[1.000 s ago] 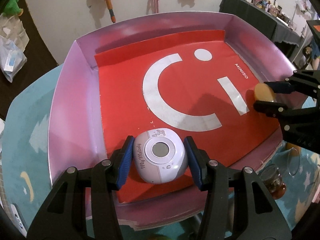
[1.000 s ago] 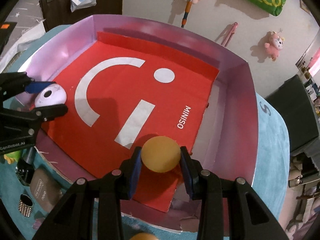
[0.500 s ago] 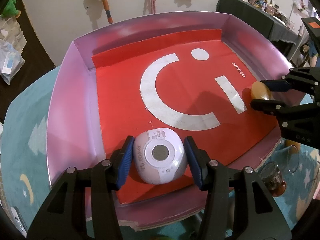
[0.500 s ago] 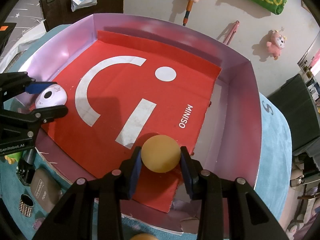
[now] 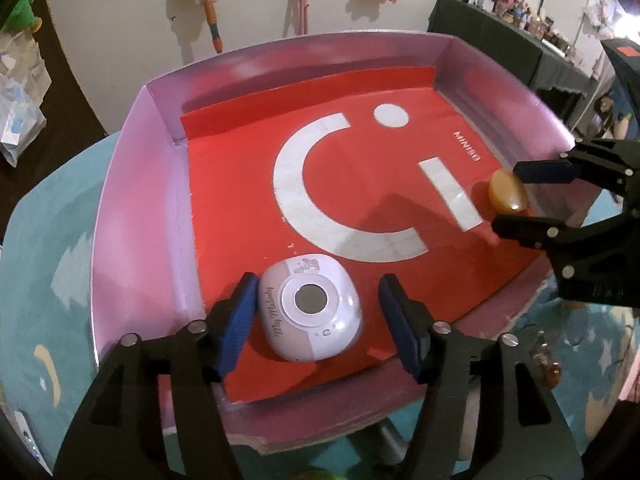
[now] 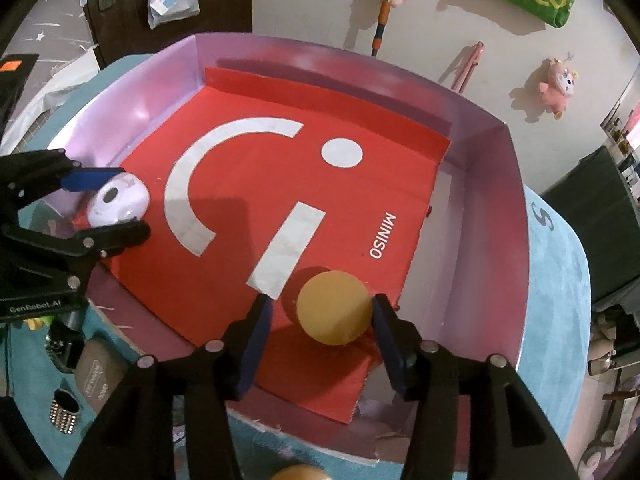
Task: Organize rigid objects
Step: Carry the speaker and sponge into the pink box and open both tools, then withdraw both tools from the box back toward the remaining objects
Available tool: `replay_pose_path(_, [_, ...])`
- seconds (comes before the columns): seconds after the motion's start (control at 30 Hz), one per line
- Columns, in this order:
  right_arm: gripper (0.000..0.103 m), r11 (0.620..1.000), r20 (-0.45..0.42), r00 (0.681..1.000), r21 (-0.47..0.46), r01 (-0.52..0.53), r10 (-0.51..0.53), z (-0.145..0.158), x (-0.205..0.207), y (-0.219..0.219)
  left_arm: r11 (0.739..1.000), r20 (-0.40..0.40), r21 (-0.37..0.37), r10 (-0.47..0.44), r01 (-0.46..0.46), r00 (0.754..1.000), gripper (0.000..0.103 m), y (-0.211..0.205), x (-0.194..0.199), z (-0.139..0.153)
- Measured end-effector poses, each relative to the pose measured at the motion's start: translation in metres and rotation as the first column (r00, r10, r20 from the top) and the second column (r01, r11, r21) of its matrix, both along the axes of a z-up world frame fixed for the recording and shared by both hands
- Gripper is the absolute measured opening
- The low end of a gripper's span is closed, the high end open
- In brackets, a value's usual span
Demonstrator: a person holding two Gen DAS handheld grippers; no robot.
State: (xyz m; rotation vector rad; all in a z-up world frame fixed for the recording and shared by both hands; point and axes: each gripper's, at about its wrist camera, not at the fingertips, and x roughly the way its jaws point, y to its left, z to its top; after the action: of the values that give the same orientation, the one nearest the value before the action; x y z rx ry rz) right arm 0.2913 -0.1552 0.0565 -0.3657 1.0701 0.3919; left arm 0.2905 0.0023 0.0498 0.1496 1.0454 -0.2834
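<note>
A lilac-walled tray (image 5: 132, 208) with a red MINISO liner fills both views. A white and lilac My Melody device (image 5: 310, 308) lies on the liner at the near left corner. My left gripper (image 5: 318, 282) straddles it, jaws opening, with a clear gap at the right pad. The device (image 6: 118, 200) and left gripper (image 6: 114, 206) also show in the right wrist view. A yellow ball (image 6: 332, 306) rests on the liner near the right wall (image 6: 488, 200). My right gripper (image 6: 322, 306) straddles it, jaws opening, with a gap at the left pad. The ball (image 5: 507, 196) sits between the right gripper's (image 5: 520, 200) fingers.
The tray stands on a teal cloth (image 5: 52, 280). A glass jar (image 5: 544, 364) sits beside the tray's near right corner. A tan case (image 6: 94, 376), a studded piece (image 6: 64, 412) and another yellow ball (image 6: 296, 474) lie outside the near edge.
Both grippers' jaws have spread apart. The device and the ball, gripped before, now lie free on the red liner. Neither hand has shifted.
</note>
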Motion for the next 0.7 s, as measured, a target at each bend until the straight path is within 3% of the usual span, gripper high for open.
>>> replay_pose_path(0.17, [0.070,1.000,0.043,0.999,0.026,0.008,-0.009,0.017,-0.009,-0.003,0.999,0.039,-0.036,0.017,-0.015,0.999,0.070,0.001,-0.007,0.014])
replay_pose_path(0.43, [0.079,0.991,0.133,0.990,0.130,0.024,-0.041,0.066,-0.036,-0.016,0.988,0.143,-0.143,0.079,-0.058,0.987,0.076,0.012,-0.036,0.055])
replay_pose_path(0.7, [0.092,0.977,0.260,0.965,0.215,-0.014,-0.043,0.114,-0.093,-0.022,0.985,0.327,-0.158,0.111,-0.062,0.938,0.088,0.009,-0.097,0.102])
